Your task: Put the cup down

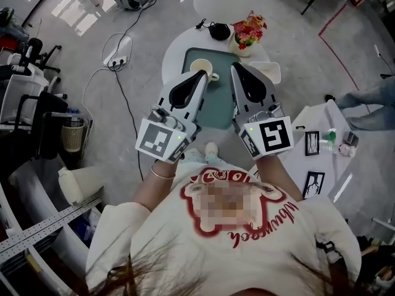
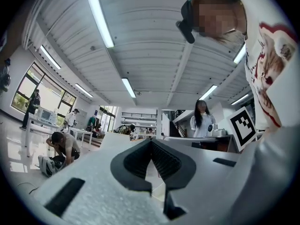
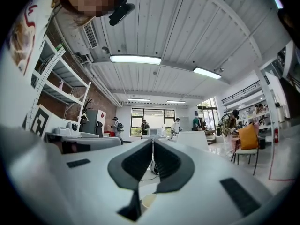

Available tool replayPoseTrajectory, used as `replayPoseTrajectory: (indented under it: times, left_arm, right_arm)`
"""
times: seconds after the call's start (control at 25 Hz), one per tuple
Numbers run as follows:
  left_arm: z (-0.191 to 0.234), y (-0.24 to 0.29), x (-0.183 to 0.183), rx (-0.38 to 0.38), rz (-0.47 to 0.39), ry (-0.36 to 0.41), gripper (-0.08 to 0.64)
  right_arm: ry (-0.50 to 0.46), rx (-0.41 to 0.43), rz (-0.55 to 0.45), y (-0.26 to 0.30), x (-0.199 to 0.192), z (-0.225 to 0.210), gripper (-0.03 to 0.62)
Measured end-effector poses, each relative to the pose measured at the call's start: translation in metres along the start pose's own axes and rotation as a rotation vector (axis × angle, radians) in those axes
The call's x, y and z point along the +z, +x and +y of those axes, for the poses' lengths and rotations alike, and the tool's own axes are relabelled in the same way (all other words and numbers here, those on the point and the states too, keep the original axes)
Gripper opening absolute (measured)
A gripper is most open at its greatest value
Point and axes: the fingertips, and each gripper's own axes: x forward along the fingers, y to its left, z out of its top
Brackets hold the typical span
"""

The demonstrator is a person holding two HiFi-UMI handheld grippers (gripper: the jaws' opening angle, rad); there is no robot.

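A cream cup [image 1: 201, 68] stands on a green tray [image 1: 216, 106] on the round white table [image 1: 176, 45] in the head view. My left gripper [image 1: 203, 74] is shut with nothing in it, its tip just above the cup's near right edge. My right gripper [image 1: 235, 66] is shut and empty too, a little to the right of the cup. In the left gripper view the left gripper [image 2: 151, 140] points out into the room with its jaws together. The right gripper [image 3: 153, 140] does the same, and a pale cup rim [image 3: 149, 199] shows below its jaws.
A flower pot [image 1: 248, 32], a black object [image 1: 218, 30] and a white dish [image 1: 268, 71] sit at the table's far side. A power strip [image 1: 116, 59] with cables lies on the floor at left. A low table with cards [image 1: 311, 143] stands at right.
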Motion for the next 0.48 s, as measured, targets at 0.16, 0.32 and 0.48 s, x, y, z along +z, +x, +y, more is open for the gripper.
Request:
replayPoseTrajectory:
  times: [0.16, 0.32, 0.48]
  left_arm:
    - [0.003, -0.008, -0.003, 0.026, 0.003, 0.000, 0.014]
    - [0.000, -0.018, -0.001, 0.035, -0.011, 0.003, 0.014]
    - [-0.014, -0.031, 0.011, 0.018, -0.032, 0.016, 0.014]
  right_arm:
    - [-0.001, 0.022, -0.002, 0.000, -0.001, 0.005, 0.031]
    - [-0.010, 0.018, -0.003, -0.008, 0.001, 0.010, 0.031]
    - [-0.008, 0.001, -0.022, -0.021, 0.014, 0.019, 0.031]
